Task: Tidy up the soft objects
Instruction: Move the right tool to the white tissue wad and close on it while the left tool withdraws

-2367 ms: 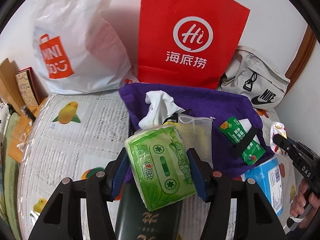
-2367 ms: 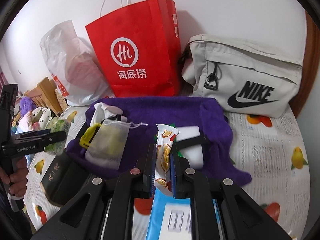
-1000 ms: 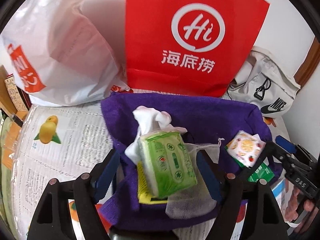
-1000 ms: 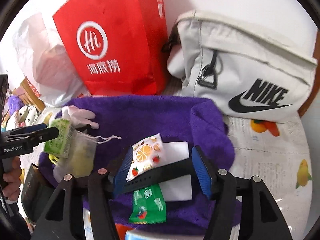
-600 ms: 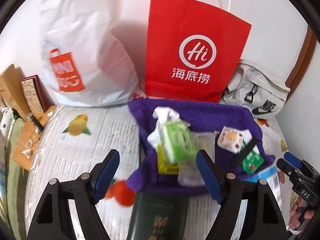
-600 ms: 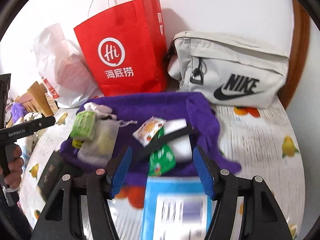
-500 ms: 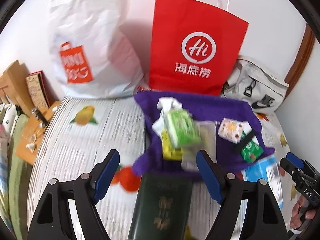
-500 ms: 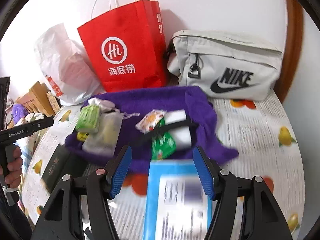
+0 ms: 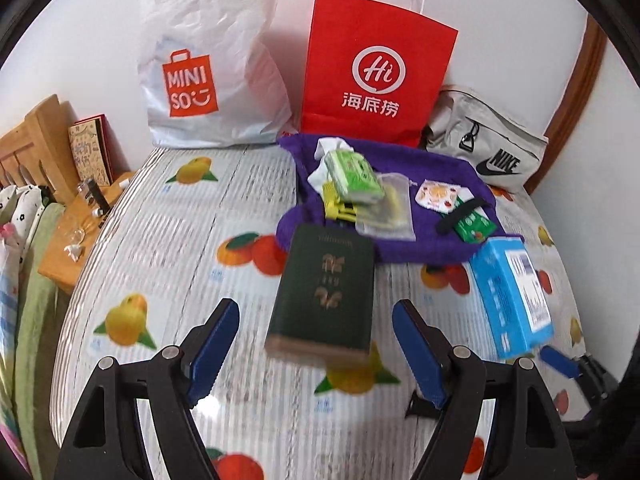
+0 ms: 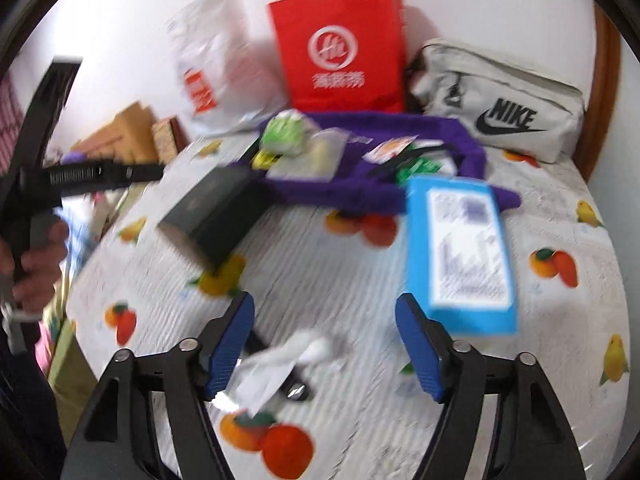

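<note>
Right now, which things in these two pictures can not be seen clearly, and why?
- White crumpled thing, right wrist view: motion blur, identity unclear.
- Dark box lettering, left wrist view: blurred, unreadable.
- Yellow item on the purple cloth: covered by the green tissue pack and mesh pouch.
- Right gripper, left wrist view: cut off by the edge.

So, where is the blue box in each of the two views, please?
Left wrist view: the blue box lies at the right, on the fruit-print cover, past the right finger.
Right wrist view: the blue box lies right of centre, above the right finger.
Shared landmark: the red paper bag at the wall.
</note>
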Demonstrator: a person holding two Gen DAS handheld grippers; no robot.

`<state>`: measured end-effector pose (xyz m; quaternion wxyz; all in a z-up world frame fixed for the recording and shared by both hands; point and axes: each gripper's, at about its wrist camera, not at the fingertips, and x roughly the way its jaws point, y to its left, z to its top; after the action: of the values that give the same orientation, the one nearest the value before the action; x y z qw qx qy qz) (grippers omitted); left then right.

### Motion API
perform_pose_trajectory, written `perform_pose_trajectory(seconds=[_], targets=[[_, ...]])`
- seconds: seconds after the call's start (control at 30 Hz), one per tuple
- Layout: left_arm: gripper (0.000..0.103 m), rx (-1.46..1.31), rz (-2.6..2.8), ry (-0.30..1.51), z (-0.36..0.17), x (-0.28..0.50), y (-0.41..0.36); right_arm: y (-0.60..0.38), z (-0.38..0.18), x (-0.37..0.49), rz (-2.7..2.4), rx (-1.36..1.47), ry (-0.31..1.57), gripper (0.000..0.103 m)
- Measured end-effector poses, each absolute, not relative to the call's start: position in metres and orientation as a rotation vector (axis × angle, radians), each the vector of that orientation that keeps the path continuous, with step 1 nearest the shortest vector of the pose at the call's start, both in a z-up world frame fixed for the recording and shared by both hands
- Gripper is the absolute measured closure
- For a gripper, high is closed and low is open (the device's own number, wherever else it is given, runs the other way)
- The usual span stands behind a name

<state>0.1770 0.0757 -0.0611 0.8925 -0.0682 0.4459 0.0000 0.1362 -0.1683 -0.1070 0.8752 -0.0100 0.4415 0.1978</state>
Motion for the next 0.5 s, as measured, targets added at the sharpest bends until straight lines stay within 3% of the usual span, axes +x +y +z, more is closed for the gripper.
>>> perform_pose_trajectory(seconds=[0.5], targets=[[0.025,-0.195,0.001,1.013,-0.119,0.125,0.108,-0.136,-0.179,0.137,0.267,-0.039,0.949,0.032]])
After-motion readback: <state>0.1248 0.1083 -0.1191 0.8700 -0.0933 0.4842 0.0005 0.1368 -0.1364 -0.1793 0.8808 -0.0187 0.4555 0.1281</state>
